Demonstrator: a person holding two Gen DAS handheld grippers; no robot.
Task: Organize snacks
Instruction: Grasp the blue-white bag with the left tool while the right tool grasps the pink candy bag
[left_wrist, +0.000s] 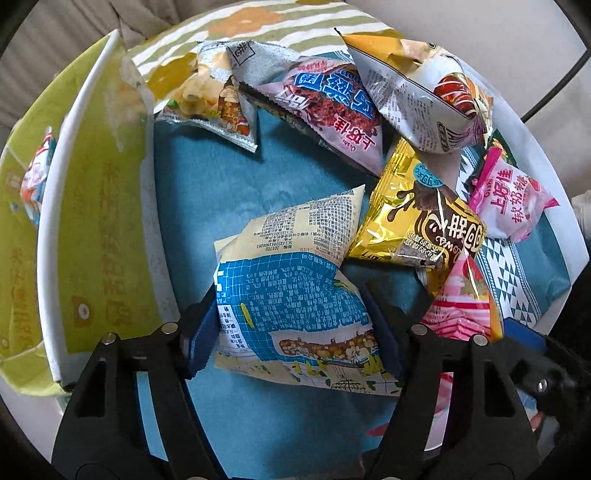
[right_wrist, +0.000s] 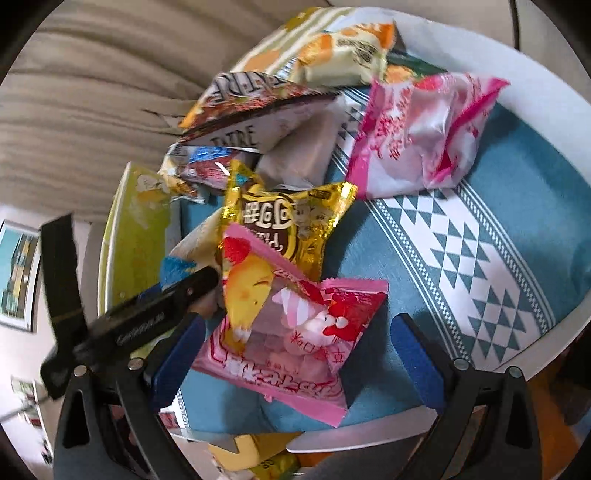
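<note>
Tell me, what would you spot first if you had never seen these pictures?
A heap of bright snack bags on a teal cloth. Nearest, the left tool squeezes a blue and cream bag, with a shiny gold bag to its right. In the other view, the right tool stands open around a pink bag.

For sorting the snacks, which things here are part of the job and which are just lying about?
Part of the job:
- blue and cream packet, clamped by the left gripper
- pink packet, between the open right gripper
- gold packet
- green box

Lying about:
- blue cloth
- picture
</note>
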